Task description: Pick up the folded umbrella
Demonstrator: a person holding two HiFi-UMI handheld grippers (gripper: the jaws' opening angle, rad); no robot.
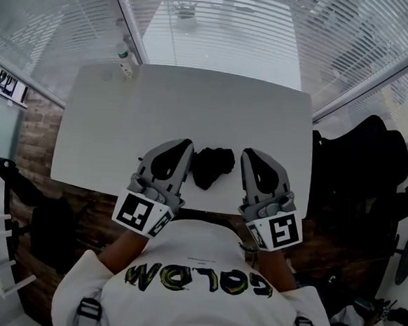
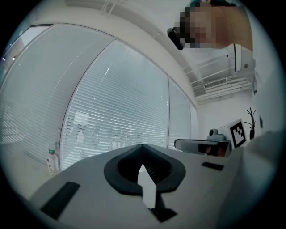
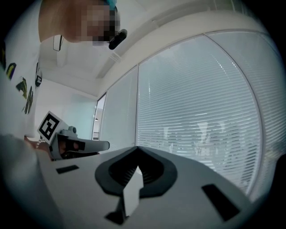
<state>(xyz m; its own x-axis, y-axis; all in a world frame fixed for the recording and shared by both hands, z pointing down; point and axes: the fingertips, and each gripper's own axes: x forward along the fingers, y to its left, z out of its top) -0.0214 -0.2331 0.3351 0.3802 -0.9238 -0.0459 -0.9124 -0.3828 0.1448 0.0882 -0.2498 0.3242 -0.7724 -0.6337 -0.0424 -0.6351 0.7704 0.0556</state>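
The folded umbrella (image 1: 212, 165), a black crumpled bundle, lies on the white table (image 1: 195, 102) close to its front edge. My left gripper (image 1: 186, 145) rests just left of it and my right gripper (image 1: 250, 154) just right of it, both pointing away from me. Neither touches the umbrella. In the left gripper view the jaws of the left gripper (image 2: 143, 146) meet at the tip with nothing between them. The right gripper view shows the right gripper (image 3: 137, 147) shut and empty in the same way. The umbrella is hidden in both gripper views.
A small bottle (image 1: 126, 60) stands at the table's far left corner, also in the left gripper view (image 2: 51, 159). Glass walls with white blinds (image 1: 222, 19) lie beyond the table. A dark chair or bag (image 1: 365, 164) stands off the right edge.
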